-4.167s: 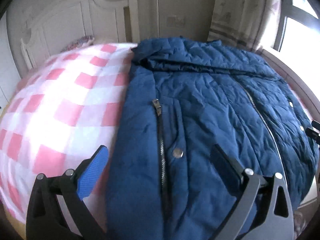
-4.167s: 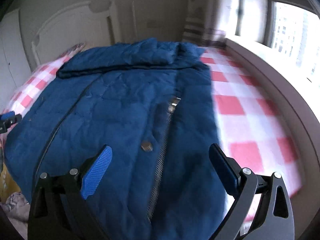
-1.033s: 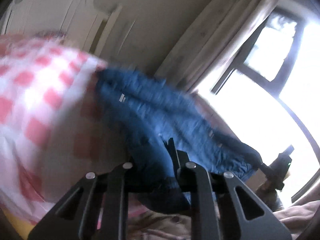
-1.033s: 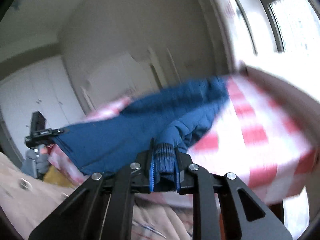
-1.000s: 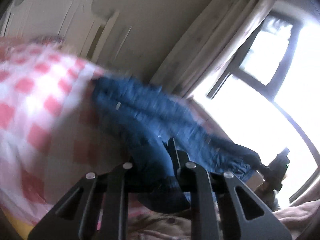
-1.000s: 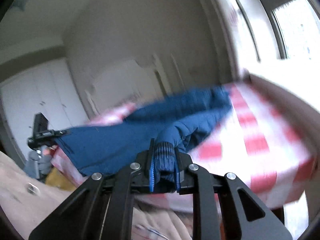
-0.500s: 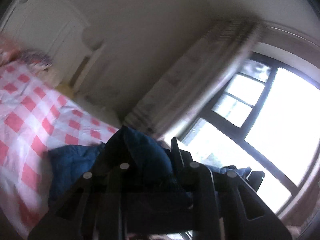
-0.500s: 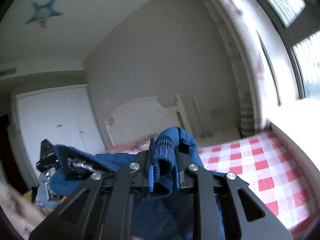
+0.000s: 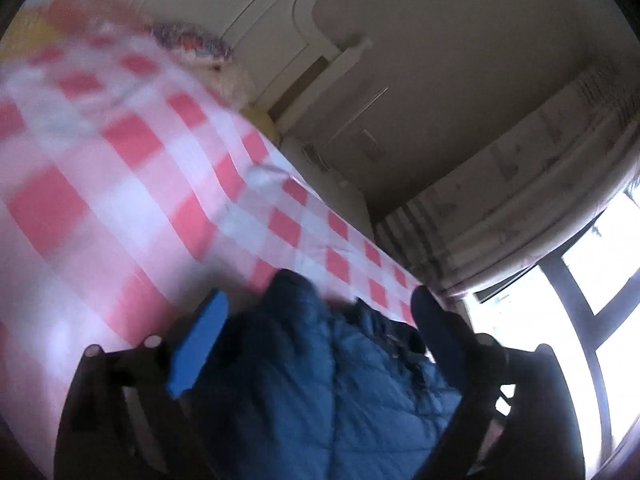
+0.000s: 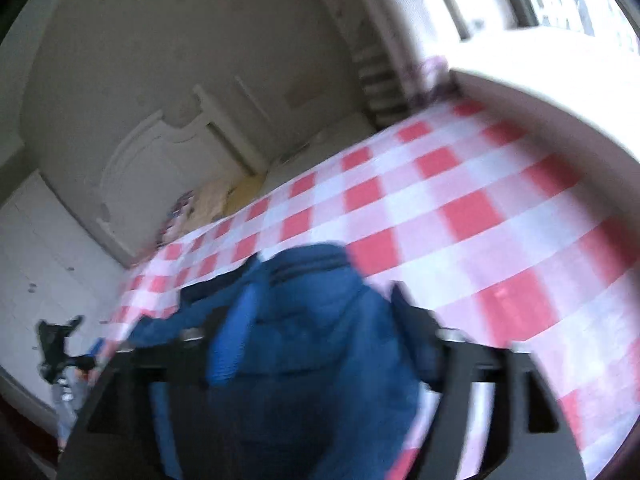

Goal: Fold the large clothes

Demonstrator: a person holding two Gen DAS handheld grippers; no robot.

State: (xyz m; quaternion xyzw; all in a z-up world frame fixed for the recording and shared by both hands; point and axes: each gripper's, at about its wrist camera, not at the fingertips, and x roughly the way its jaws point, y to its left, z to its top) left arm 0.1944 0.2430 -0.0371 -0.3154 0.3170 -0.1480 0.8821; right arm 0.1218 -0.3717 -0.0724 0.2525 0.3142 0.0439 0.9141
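1. Two claws tilt down over the checked bed [image 9: 120, 184]: left claw [image 9: 316, 344] and right claw [image 10: 316, 320], jaws just opening wide.
2. Blue jacket [image 9: 320, 380] bunches between both, unpinched.

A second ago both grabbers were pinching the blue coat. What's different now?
Both have let go. The left gripper and right gripper have just been opening their jaws, and the blue jacket now sits loose between the fingers, bunched at the near end of the checked bedspread instead of spread flat as it was a few seconds ago. The bedspread, headboard and curtains look unchanged.
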